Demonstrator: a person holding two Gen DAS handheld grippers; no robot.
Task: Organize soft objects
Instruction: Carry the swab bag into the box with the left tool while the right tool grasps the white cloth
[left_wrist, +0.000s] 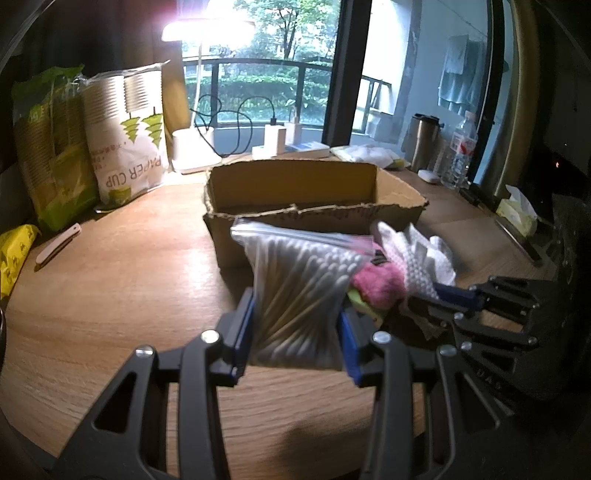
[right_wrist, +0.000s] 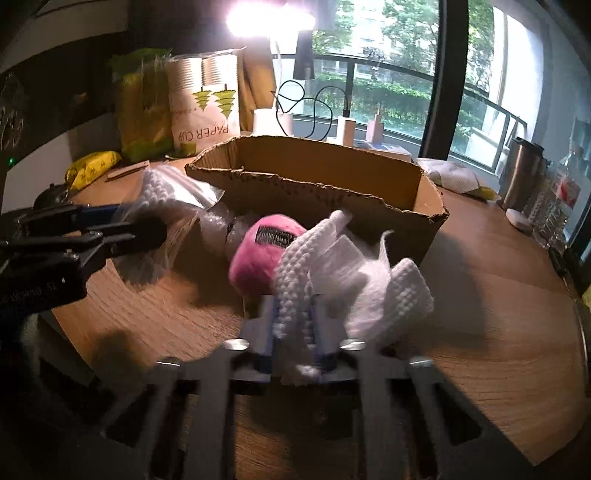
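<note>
My left gripper (left_wrist: 297, 332) is shut on a clear zip bag of cotton swabs (left_wrist: 303, 288), held just in front of the open cardboard box (left_wrist: 295, 184). My right gripper (right_wrist: 293, 332) is shut on a bundle of white knitted cloths (right_wrist: 332, 280), also held before the box (right_wrist: 314, 177). A pink fuzzy pad (right_wrist: 258, 254) lies on the wooden table between the two grippers; it also shows in the left wrist view (left_wrist: 376, 284). The right gripper (left_wrist: 436, 295) appears at the right of the left wrist view, the left gripper (right_wrist: 122, 229) at the left of the right wrist view.
Paper cup packs (left_wrist: 125, 133) and a green pack (left_wrist: 51, 147) stand at the back left, with a yellow packet (left_wrist: 14, 254) and a nail file (left_wrist: 59, 243) near them. A lamp base (left_wrist: 192, 147), chargers, a steel flask (left_wrist: 424, 144), a water bottle (left_wrist: 460, 151) and a tissue box (left_wrist: 517, 214) line the back and right.
</note>
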